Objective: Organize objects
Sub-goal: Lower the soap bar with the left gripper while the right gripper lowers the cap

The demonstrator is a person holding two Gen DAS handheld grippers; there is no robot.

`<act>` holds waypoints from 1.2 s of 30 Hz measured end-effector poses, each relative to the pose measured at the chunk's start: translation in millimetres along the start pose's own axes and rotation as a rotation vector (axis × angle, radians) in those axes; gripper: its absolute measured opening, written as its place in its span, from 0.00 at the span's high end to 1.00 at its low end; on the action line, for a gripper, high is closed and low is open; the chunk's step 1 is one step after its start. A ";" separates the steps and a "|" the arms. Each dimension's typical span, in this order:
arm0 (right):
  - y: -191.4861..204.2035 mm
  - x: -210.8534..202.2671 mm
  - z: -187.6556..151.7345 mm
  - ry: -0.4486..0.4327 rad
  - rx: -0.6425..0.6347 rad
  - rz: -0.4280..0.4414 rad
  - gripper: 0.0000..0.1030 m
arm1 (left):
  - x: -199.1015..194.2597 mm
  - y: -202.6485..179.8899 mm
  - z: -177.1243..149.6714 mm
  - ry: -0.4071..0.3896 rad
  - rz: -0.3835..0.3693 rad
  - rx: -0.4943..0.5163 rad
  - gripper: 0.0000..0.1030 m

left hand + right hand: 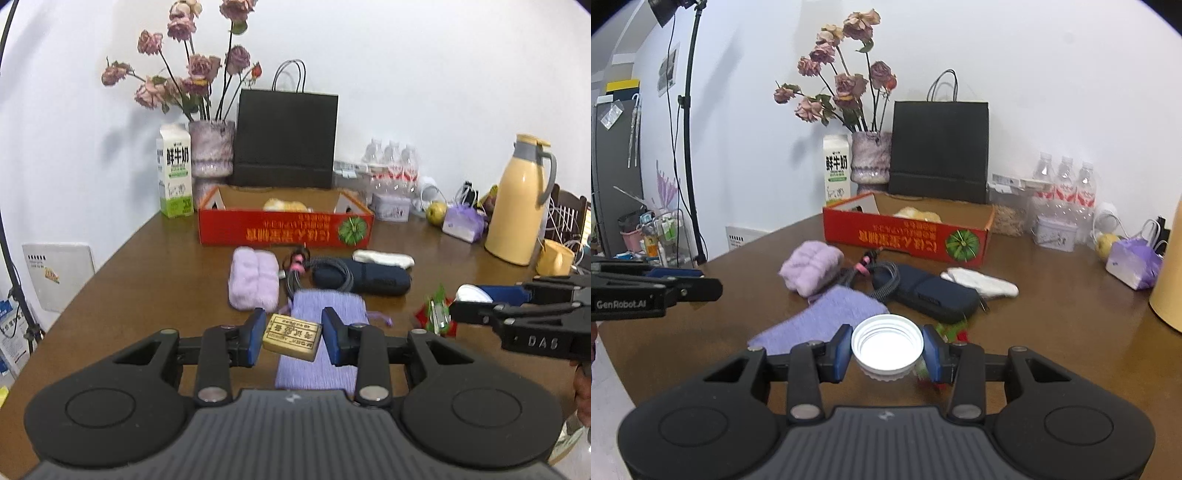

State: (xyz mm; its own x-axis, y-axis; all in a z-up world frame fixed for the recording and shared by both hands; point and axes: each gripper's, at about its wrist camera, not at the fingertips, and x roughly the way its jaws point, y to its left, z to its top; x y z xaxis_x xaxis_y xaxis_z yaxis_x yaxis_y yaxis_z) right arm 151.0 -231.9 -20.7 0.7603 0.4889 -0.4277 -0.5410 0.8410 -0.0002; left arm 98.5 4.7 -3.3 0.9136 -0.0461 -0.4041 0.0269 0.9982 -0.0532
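My left gripper (293,338) is shut on a small tan eraser block (291,336) and holds it above a purple knitted pouch (325,306). My right gripper (886,349) is shut on a white plastic lid (887,345), held above the table near a red-green candy wrapper (955,328). A red cardboard box (286,227) with a bread roll inside stands behind. On the table lie a lilac fluffy towel (253,282), a coiled cable (314,269), a dark blue case (369,280) and a white sock (384,257). The right gripper also shows at the right of the left wrist view (476,304).
At the back stand a milk carton (175,177), a vase of dried roses (212,147), a black paper bag (286,138) and water bottles (391,162). A yellow thermos jug (517,201), a pear (436,212) and a cup stand at the right. The table edge runs left.
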 end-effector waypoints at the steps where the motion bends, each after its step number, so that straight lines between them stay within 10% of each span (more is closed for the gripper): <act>1: 1.4 3.0 3.4 -0.003 -0.001 0.002 0.62 | 2.5 1.0 3.3 -0.005 0.000 -0.001 0.68; 36: -5.5 120.1 130.8 -0.143 -0.033 0.111 0.62 | 123.4 25.7 114.0 -0.116 0.014 -0.048 0.67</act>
State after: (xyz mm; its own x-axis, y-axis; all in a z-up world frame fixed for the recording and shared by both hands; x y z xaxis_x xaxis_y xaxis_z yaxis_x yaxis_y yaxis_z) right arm 292.3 -147.6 46.1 0.7376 0.6082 -0.2934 -0.6341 0.7732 0.0087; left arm 258.2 29.0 49.6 0.9548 -0.0248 -0.2964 -0.0029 0.9957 -0.0928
